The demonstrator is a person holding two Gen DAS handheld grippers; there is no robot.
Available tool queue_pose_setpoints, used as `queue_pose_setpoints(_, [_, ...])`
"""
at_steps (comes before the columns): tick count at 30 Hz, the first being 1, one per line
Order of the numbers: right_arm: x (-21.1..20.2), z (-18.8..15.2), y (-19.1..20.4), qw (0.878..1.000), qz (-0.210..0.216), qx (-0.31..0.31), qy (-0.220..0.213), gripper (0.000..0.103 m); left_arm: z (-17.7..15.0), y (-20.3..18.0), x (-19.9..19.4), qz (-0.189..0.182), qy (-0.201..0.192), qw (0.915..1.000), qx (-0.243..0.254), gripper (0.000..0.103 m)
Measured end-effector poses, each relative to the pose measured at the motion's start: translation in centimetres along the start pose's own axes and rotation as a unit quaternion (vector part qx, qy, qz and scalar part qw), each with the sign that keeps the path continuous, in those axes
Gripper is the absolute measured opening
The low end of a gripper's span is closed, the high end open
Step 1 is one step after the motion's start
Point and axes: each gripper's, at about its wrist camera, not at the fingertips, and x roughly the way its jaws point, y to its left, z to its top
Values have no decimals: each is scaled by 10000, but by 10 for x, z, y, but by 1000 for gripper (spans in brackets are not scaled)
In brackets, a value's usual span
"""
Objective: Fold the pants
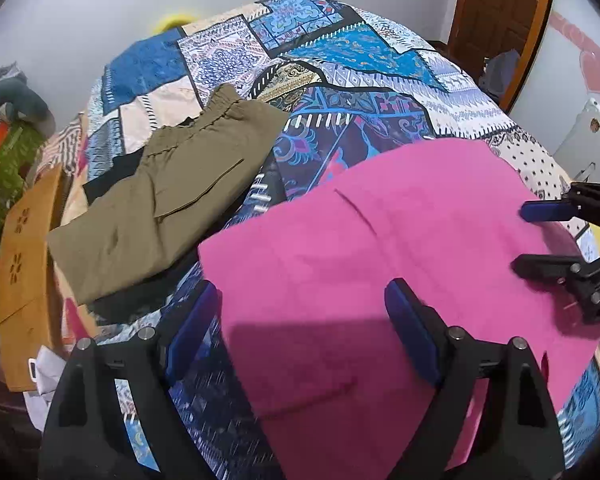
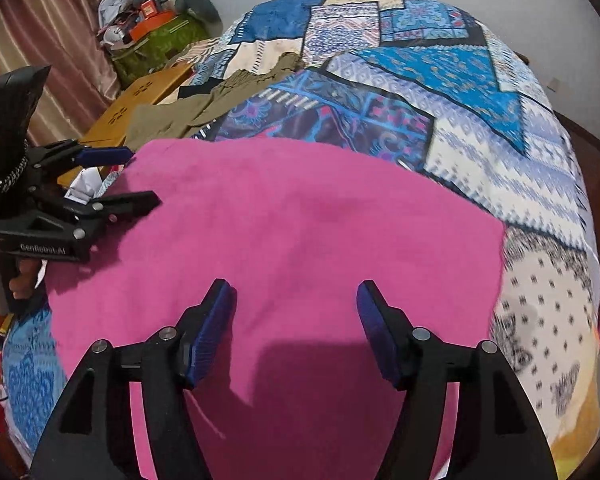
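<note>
Pink pants (image 1: 380,248) lie folded flat on the patterned bedspread (image 1: 340,60), and fill the middle of the right wrist view (image 2: 284,240). My left gripper (image 1: 300,316) is open and empty, hovering over the pants' left edge; it also shows in the right wrist view (image 2: 136,178). My right gripper (image 2: 296,312) is open and empty above the near part of the pants; it shows at the right edge of the left wrist view (image 1: 524,238). Neither holds cloth.
Olive-green folded pants (image 1: 168,192) lie on a black garment at the bed's left side. A wooden board (image 1: 24,264) leans at the left bed edge. A green bag with clutter (image 2: 156,36) stands by the curtain. A wooden door (image 1: 500,20) is far right.
</note>
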Motion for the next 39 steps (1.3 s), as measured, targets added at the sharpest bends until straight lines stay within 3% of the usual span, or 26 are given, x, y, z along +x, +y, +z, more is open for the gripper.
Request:
queue_pose_setpoints(7, [-27, -38, -2, 9991, -353, 163, -143, 62, -23, 0, -20, 36, -84, 10000, 38, 87])
queue_pose_setpoints(15, [-52, -81, -16, 9944, -414, 858, -450, 65, -50, -5, -41, 324, -254, 9990, 197, 87])
queue_pose_setpoints(21, [-60, -89, -14, 9923, -498, 1022, -491, 65, -66, -4, -52, 391, -317, 9986, 187, 87])
queue_pose_setpoints(27, [-73, -80, -2, 9907, -654, 957, -707, 65, -71, 9, -73, 335, -417, 9983, -218, 87])
queue_pose_setpoints(30, [-81, -73, 9, 9901, -563, 905, -916, 65, -71, 19, -85, 235, -523, 9969, -539, 87])
queue_pose_setpoints(33, [-81, -61, 25, 9908, -377, 759, -1056, 66, -71, 30, -91, -103, -557, 9926, -1078, 87])
queue_pose_setpoints(39, [-54, -44, 57, 9956, -139, 331, -866, 67, -80, 37, -81, -829, -153, 9817, -1710, 87])
